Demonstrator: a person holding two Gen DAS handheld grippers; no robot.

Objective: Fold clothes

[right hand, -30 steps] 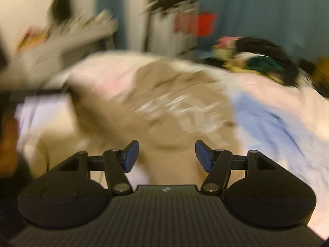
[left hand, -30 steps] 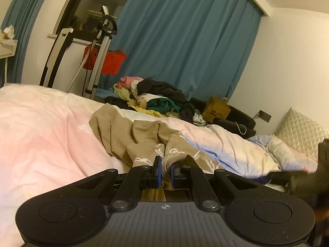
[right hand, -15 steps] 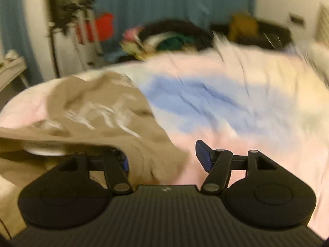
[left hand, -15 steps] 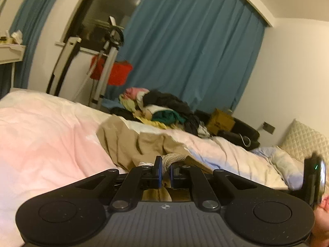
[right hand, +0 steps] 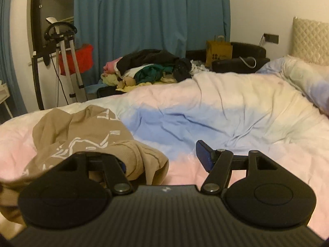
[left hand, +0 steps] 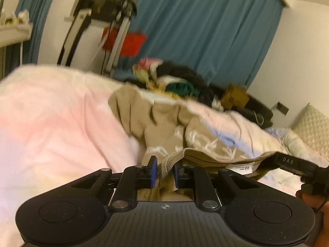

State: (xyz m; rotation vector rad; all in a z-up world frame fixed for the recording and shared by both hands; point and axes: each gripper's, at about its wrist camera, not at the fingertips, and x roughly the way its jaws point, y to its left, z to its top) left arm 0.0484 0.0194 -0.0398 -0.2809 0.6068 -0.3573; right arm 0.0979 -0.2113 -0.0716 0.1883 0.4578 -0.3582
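1. Sweatshirt (right hand: 82,135) in tan with white lettering lies crumpled on the bed (right hand: 226,111), toward its near left edge in the right wrist view.
2. Its long axis runs from the near edge back toward the far side of the bed, ribbed hem nearest the cameras.
3. Left gripper (left hand: 164,171) is pinched narrow on that ribbed hem, cloth bunched between the blue pads.
4. Right gripper (right hand: 162,158) stands wide; tan cloth drapes over its left finger, its right finger (right hand: 202,154) bare above the duvet.
5. A pile of mixed clothes (right hand: 150,70) sits past the far edge of the bed, with a blue curtain (right hand: 152,14) behind.
6. A yellow paper bag (right hand: 219,51) stands near the far right corner.
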